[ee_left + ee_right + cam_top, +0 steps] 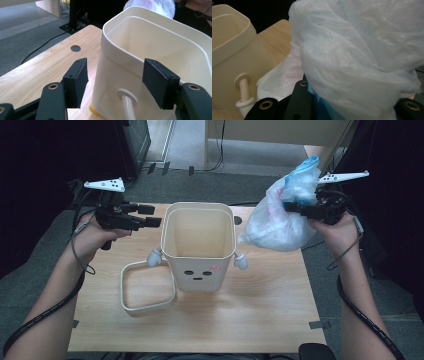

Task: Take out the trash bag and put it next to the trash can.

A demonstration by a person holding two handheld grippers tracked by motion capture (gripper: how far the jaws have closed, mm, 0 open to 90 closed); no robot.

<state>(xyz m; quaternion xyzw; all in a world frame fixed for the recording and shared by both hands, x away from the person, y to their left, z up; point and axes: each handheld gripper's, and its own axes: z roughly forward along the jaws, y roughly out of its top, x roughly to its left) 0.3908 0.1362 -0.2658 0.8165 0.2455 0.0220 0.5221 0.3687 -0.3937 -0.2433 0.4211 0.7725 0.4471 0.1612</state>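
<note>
While the right gripper (pixel 306 210) clamps a crumpled, translucent plastic bag (pixel 282 217) with pale blue folds at its top, the bag hangs in the air just to the right of a cream, square-mouthed bin (pixel 199 247), its lowest corner close to the bin's right rim. That gripper's jaws are closed tight on bunched plastic, which billows over them in the right gripper view.

The bin stands upright near the middle of a wooden table (pixel 260 305), empty inside, with a small face printed on its front and little arm-like pegs on each side. Touching the bin's lower left corner, a matching cream ring frame (pixel 148 288) lies flat on the table.

Left of the bin, and level with its rim, the left gripper (pixel 156 216) hovers with its jaws apart and nothing between them; its own view looks along them toward the bin's near wall and rim.

Judging from this, the bag is about to line the bin. Next, the bag's mouth probably needs spreading over the opening, with the free gripper helping to catch an edge, before the ring presses it down.
</note>
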